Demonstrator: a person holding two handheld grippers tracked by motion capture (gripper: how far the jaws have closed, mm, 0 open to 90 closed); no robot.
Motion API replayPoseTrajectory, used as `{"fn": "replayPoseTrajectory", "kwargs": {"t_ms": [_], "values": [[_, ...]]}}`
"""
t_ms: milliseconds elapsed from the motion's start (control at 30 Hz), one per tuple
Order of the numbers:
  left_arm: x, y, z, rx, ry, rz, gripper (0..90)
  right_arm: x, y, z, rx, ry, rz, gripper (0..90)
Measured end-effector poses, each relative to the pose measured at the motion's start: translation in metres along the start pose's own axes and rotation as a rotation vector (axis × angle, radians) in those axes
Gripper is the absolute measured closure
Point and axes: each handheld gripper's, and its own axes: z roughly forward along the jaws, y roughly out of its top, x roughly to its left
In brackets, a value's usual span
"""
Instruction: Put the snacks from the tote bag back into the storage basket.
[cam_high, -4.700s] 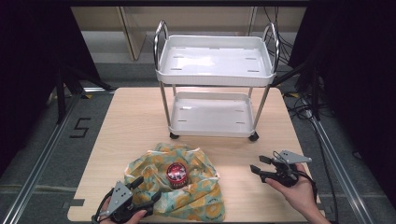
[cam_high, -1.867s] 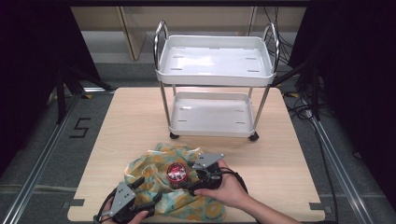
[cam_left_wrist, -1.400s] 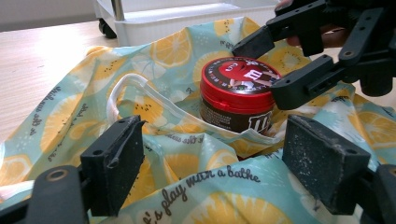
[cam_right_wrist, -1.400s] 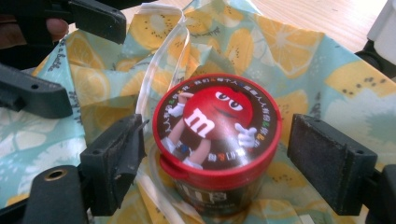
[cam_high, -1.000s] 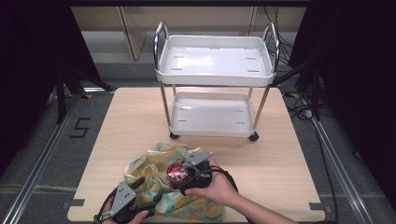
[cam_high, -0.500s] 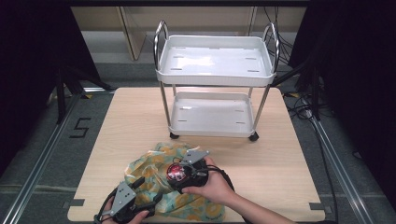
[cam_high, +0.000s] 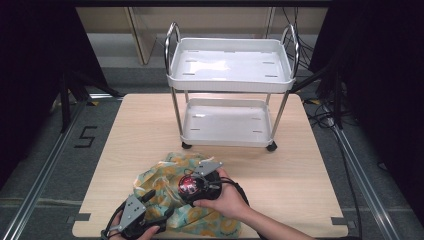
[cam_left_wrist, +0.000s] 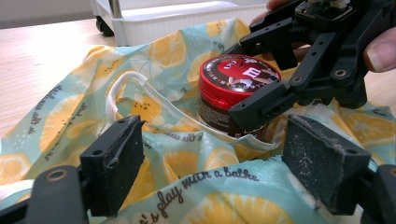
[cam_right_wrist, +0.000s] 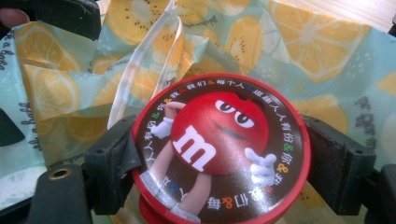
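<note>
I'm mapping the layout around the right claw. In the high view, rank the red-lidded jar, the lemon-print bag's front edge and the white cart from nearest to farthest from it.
1. Red-lidded jar: between the jaws of the right claw, which have just been closing.
2. Lemon-print bag: its front edge lies toward the person.
3. White cart: at the table's far side.

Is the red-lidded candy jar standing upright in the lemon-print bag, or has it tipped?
Upright: the candy jar stands in the bag opening, lid level on top, with the right gripper jaws at either side of it.
</note>
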Motion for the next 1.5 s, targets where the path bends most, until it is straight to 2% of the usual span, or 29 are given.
{"fn": "replayPoseTrajectory", "kwargs": {"t_ms": [267,300,433,533,667,733,833,933,1000,1133,1233,1400,1433,1467,1500], "values": [[0.000,0.000,0.000,0.002,0.000,0.005,20.0,0.002,0.000,0.000,-0.027,-0.020,-0.005,26.0],[0.000,0.000,0.000,0.002,0.000,0.004,20.0,0.003,0.000,-0.001,-0.023,-0.020,0.007,26.1],[0.000,0.000,0.000,0.000,-0.002,0.005,20.0,0.006,-0.001,-0.001,-0.023,-0.042,-0.018,26.2],[0.001,0.000,-0.001,0.004,-0.002,0.010,20.0,0.008,-0.002,0.001,-0.045,-0.063,-0.022,26.4],[0.001,0.000,-0.001,0.003,-0.003,0.009,20.0,0.008,-0.001,-0.001,-0.033,-0.054,-0.017,26.5],[0.001,0.000,-0.001,0.003,-0.004,0.010,20.0,0.010,-0.002,0.000,-0.050,-0.060,-0.018,26.5],[0.000,0.000,-0.001,0.004,-0.004,0.009,20.0,0.011,-0.001,-0.002,-0.045,-0.052,-0.017,26.6],[0.001,0.000,-0.001,0.003,-0.004,0.012,20.0,0.011,0.000,-0.004,-0.045,-0.053,-0.034,26.6],[0.001,0.000,-0.001,0.005,-0.002,0.014,20.0,0.012,0.003,-0.007,-0.049,-0.053,-0.018,26.6],[0.000,0.000,-0.001,0.006,-0.001,0.010,20.0,0.011,0.006,-0.010,-0.064,-0.053,-0.019,26.6],[0.000,0.000,-0.001,0.006,0.000,0.008,20.0,0.011,0.011,-0.016,-0.085,-0.051,0.014,26.6],[0.001,0.000,-0.001,0.002,-0.005,0.010,20.0,0.011,0.018,-0.023,-0.104,-0.053,0.025,26.6],[0.001,0.000,-0.001,0.002,-0.005,0.010,19.9,0.010,0.019,-0.024,-0.111,-0.055,0.009,26.6],[0.001,0.000,-0.001,0.003,-0.004,0.013,19.9,0.011,0.020,-0.025,-0.107,-0.048,0.038,26.6],[0.001,0.000,-0.001,0.003,-0.004,0.013,19.9,0.011,0.020,-0.025,-0.107,-0.048,0.038,26.6]]}}
